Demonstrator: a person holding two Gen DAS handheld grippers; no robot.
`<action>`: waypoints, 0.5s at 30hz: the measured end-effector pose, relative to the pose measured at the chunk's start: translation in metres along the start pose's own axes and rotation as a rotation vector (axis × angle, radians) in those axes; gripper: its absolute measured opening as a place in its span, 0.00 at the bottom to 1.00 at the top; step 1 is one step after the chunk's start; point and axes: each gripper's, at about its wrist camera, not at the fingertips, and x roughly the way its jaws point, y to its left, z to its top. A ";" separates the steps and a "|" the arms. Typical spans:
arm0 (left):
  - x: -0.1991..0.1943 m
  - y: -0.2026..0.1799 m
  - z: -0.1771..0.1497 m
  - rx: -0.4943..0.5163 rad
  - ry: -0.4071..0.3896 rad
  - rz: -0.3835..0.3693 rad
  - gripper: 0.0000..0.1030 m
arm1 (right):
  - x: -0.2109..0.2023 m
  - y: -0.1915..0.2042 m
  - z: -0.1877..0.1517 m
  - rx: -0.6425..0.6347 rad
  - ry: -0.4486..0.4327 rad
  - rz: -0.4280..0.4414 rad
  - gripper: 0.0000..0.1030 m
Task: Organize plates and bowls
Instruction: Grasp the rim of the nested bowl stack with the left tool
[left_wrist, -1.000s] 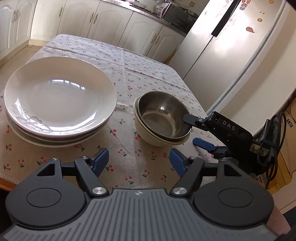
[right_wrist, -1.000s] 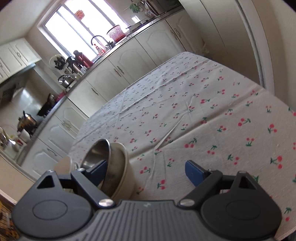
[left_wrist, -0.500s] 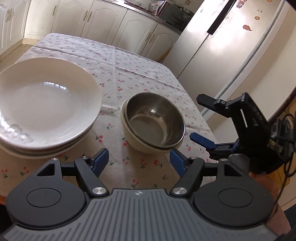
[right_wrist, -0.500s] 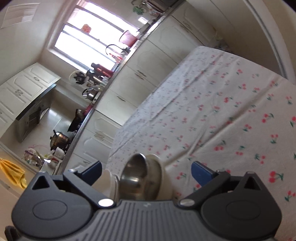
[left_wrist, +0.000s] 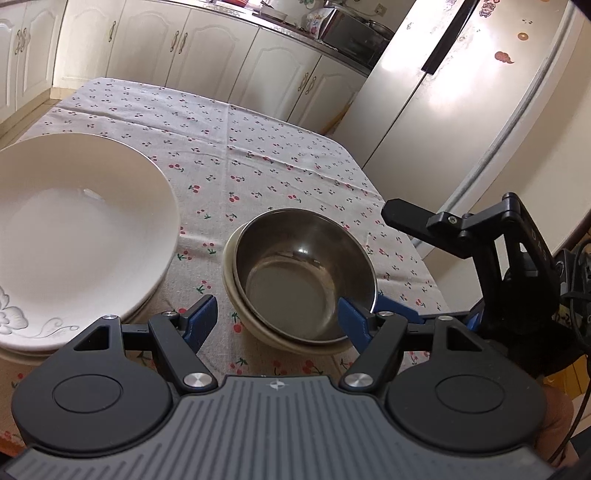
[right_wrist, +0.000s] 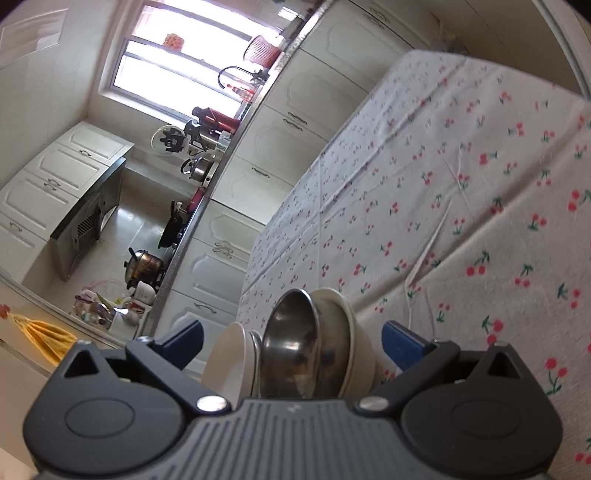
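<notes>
A steel bowl (left_wrist: 303, 273) sits nested in a cream bowl (left_wrist: 236, 295) on the cherry-print tablecloth. To its left is a stack of white plates (left_wrist: 74, 229) with a deep one on top. My left gripper (left_wrist: 275, 317) is open and empty, just in front of the bowls. My right gripper (left_wrist: 399, 258) is open and empty, to the right of the bowls, rolled on its side. In the right wrist view the steel bowl (right_wrist: 291, 347), cream bowl (right_wrist: 354, 332) and plates (right_wrist: 225, 358) show between the open fingers of my right gripper (right_wrist: 291, 338).
The tablecloth (left_wrist: 258, 147) covers the table to its far edge. A fridge (left_wrist: 461, 92) stands at the right, white cabinets (left_wrist: 184, 44) behind. The right wrist view shows a counter with pots (right_wrist: 147, 266) and a window (right_wrist: 184, 62).
My right gripper has let go of the steel bowl's rim, drawn back to the right, lifted and rolled. My left gripper has moved closer to the bowls.
</notes>
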 end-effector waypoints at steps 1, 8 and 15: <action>0.002 0.000 0.000 -0.002 0.001 0.000 0.84 | 0.001 -0.001 0.000 0.006 0.004 0.009 0.99; 0.004 -0.004 0.002 0.003 -0.013 -0.007 0.83 | 0.009 -0.003 0.006 0.009 0.029 0.027 0.99; 0.002 0.001 -0.002 -0.020 0.006 -0.010 0.85 | 0.017 -0.007 0.003 0.012 0.056 0.028 0.99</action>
